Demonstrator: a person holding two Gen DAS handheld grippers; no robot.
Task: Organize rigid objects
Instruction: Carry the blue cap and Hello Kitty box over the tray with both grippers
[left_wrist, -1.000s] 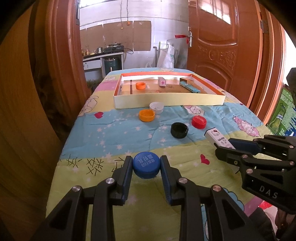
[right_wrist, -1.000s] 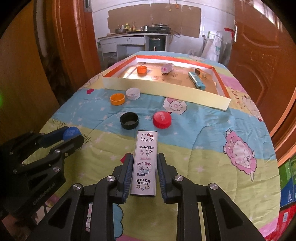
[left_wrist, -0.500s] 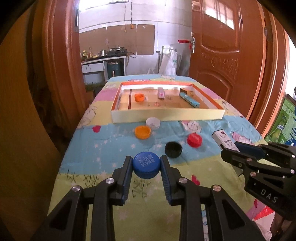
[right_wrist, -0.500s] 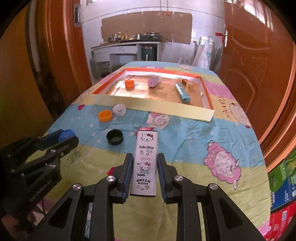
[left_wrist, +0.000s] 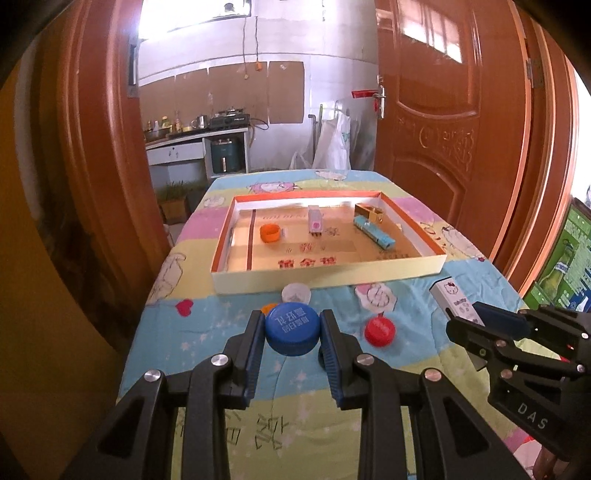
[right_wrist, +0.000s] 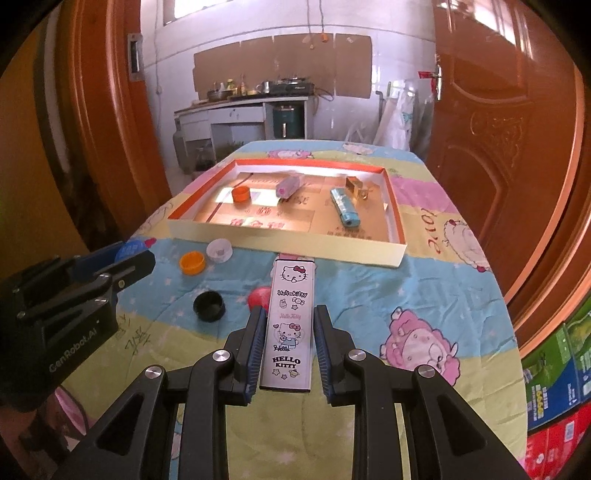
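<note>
My left gripper (left_wrist: 292, 332) is shut on a blue bottle cap (left_wrist: 292, 328) and holds it in the air above the table. My right gripper (right_wrist: 289, 332) is shut on a white Hello Kitty tin (right_wrist: 290, 325), also lifted; the tin shows in the left wrist view (left_wrist: 453, 300). The shallow orange-rimmed box (left_wrist: 325, 278) lies ahead and holds an orange cap (left_wrist: 269, 233), a pink box (left_wrist: 314, 218), a teal tube (left_wrist: 373, 232) and a gold piece (left_wrist: 369, 212). On the cloth lie a white cap (left_wrist: 295, 293), a red cap (left_wrist: 379, 331), an orange cap (right_wrist: 192, 263) and a black cap (right_wrist: 208, 305).
The table wears a cartoon cloth (right_wrist: 424, 295). Wooden doors (left_wrist: 461, 129) flank both sides. Coloured cartons (right_wrist: 554, 406) stand at the right. A kitchen counter (left_wrist: 195, 140) is beyond the far end.
Both grippers have risen and moved forward toward the box with their objects held. The loose caps now sit lower and closer in view.
</note>
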